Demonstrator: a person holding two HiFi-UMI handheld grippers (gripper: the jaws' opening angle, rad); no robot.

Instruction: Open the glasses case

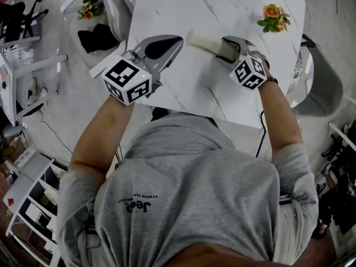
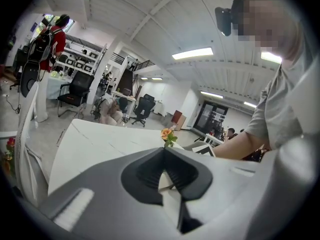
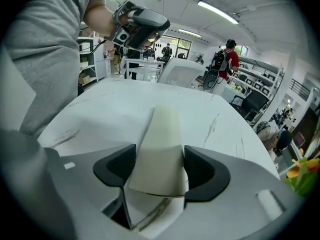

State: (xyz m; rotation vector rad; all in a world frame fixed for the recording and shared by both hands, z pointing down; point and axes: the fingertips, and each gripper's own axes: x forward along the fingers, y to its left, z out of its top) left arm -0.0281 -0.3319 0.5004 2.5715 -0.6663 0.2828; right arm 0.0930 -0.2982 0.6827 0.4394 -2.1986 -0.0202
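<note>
A cream glasses case [image 1: 201, 40] lies closed on the white marble table [image 1: 183, 4]. My right gripper [image 1: 225, 50] sits over its near end. In the right gripper view the case [image 3: 160, 144] fills the gap, and both dark pads [image 3: 116, 171] touch its sides; the right gripper [image 3: 159, 166] is shut on it. My left gripper [image 1: 177, 39] hovers left of the case and apart from it. Its tips meet with nothing between them [image 2: 163, 152]. It also shows high up in the right gripper view, the left gripper [image 3: 142, 26] held by a hand.
An orange flower sprig [image 1: 273, 17] stands at the table's far right. A white chair [image 1: 114, 15] with a black item on it is at the table's left, and a grey chair [image 1: 322, 88] at its right. Further desks, chairs and people fill the room behind.
</note>
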